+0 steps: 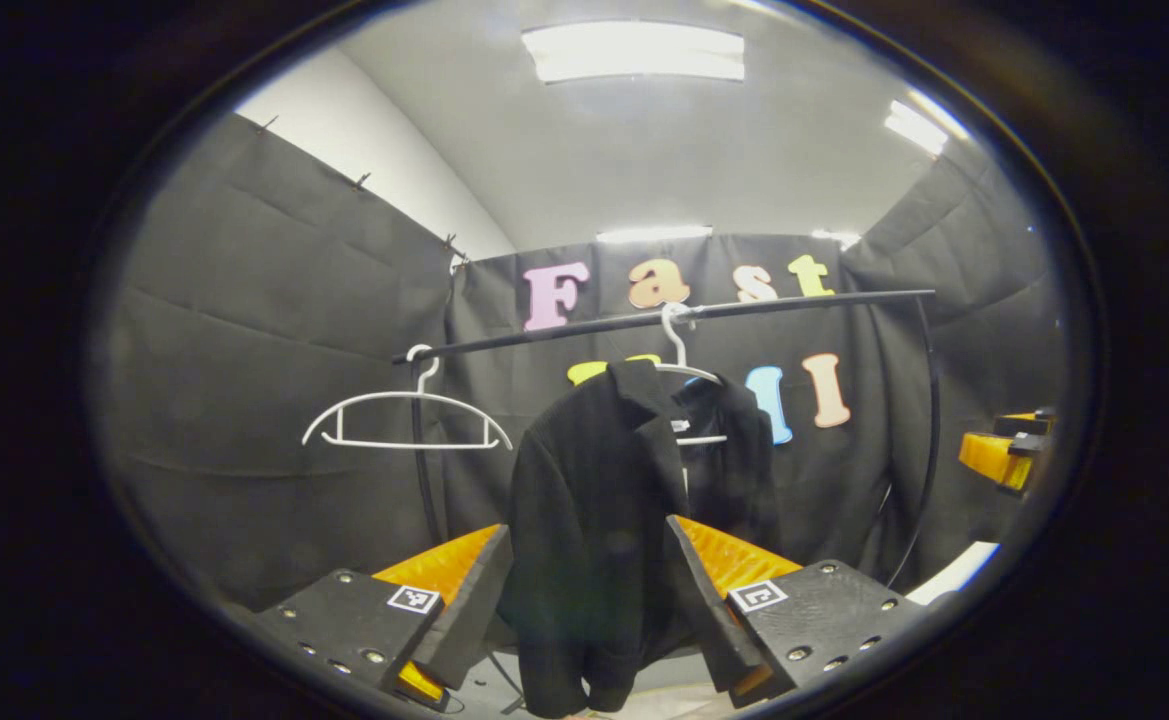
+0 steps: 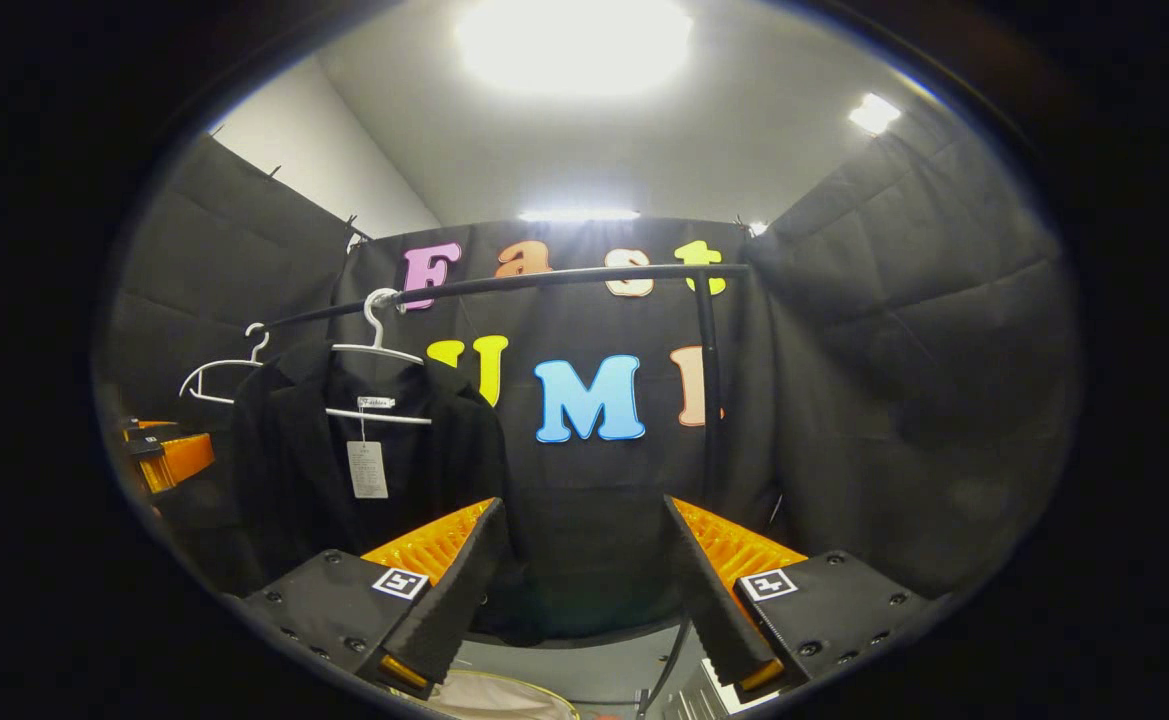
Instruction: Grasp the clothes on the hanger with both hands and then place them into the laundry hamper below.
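A black jacket (image 1: 594, 500) hangs on a white hanger (image 1: 684, 370) from a black rail (image 1: 744, 308). In the left gripper view it hangs straight ahead, seen through the gap of my left gripper (image 1: 587, 532), which is open and holds nothing. In the right gripper view the jacket (image 2: 344, 470) hangs to the left with a paper tag on it. My right gripper (image 2: 584, 505) is open and points at the wall to the right of the jacket. A pale rim (image 2: 504, 702), possibly the hamper, peeks in at the bottom.
An empty white hanger (image 1: 406, 420) hangs at the rail's left end. The rail's upright post (image 2: 709, 400) stands just behind the right gripper's gap. Each gripper appears at the edge of the other's view, the right gripper (image 1: 1004, 450) and the left gripper (image 2: 164, 455).
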Demonstrator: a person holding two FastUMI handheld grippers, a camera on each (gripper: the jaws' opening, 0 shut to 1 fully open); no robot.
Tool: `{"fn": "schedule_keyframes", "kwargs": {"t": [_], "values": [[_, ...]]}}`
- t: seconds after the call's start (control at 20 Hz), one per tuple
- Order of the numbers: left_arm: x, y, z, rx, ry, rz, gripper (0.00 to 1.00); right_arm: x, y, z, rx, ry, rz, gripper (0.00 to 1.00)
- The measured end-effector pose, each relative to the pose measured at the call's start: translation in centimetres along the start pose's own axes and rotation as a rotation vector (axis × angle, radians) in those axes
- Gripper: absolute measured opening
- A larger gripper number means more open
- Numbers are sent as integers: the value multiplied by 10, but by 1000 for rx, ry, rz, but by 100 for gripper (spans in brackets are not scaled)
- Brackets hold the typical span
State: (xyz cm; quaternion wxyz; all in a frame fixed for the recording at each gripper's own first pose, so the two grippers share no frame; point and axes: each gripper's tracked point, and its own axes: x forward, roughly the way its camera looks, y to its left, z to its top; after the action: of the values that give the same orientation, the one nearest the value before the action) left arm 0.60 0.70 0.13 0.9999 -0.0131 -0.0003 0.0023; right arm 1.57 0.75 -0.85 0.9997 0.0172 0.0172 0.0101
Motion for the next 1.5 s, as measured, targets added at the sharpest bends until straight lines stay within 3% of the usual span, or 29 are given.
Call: {"fn": "schedule_keyframes", "kwargs": {"t": [0.75, 1.05, 1.5], "values": [[23, 20, 7, 0, -47, -34, 89, 18, 32, 16, -13, -52, -11, 97], [38, 1, 10, -17, -53, -15, 89, 59, 50, 12, -7, -44, 71, 97], [82, -53, 8, 5, -45, 44, 89, 144, 88, -1, 5, -25, 269, 97]]}}
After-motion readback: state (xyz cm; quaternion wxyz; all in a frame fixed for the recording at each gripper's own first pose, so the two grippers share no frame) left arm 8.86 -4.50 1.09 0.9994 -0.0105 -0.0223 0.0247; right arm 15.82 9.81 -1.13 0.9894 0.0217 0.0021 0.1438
